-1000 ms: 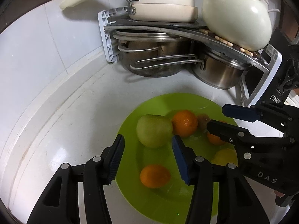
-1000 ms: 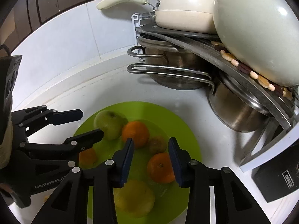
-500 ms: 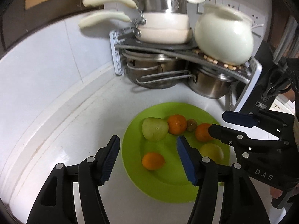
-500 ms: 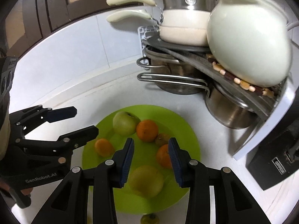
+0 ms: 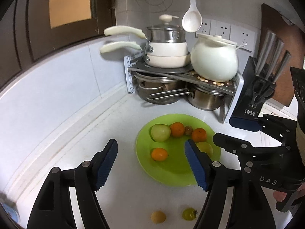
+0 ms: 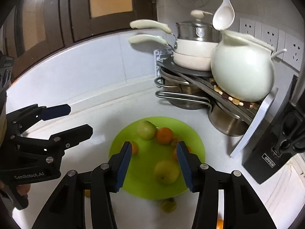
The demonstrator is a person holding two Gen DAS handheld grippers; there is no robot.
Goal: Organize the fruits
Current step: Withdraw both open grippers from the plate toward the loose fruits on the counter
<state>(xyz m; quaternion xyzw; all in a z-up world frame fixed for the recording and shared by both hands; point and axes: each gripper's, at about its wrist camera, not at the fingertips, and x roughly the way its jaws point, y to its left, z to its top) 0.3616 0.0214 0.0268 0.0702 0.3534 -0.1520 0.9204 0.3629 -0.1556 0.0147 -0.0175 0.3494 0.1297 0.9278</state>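
A round lime-green plate (image 5: 165,175) holds two green apples (image 5: 160,132) (image 6: 166,171), three oranges (image 5: 159,154) and a small brown fruit (image 5: 188,130). Two small yellowish fruits (image 5: 158,217) lie on the counter just off its near rim.

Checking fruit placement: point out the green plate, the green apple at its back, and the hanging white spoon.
green plate (image 5: 171,175), left wrist view, bare near part of the surface.
green apple (image 5: 160,132), left wrist view, middle of its skin.
white spoon (image 5: 191,22), left wrist view, centre of the bowl.

- three oranges (image 5: 177,129) on one green plate (image 5: 167,175)
- two green apples (image 5: 160,132)
- two small fruits (image 5: 158,217) low on the tabletop (image 5: 76,133)
- four knives (image 5: 266,53)
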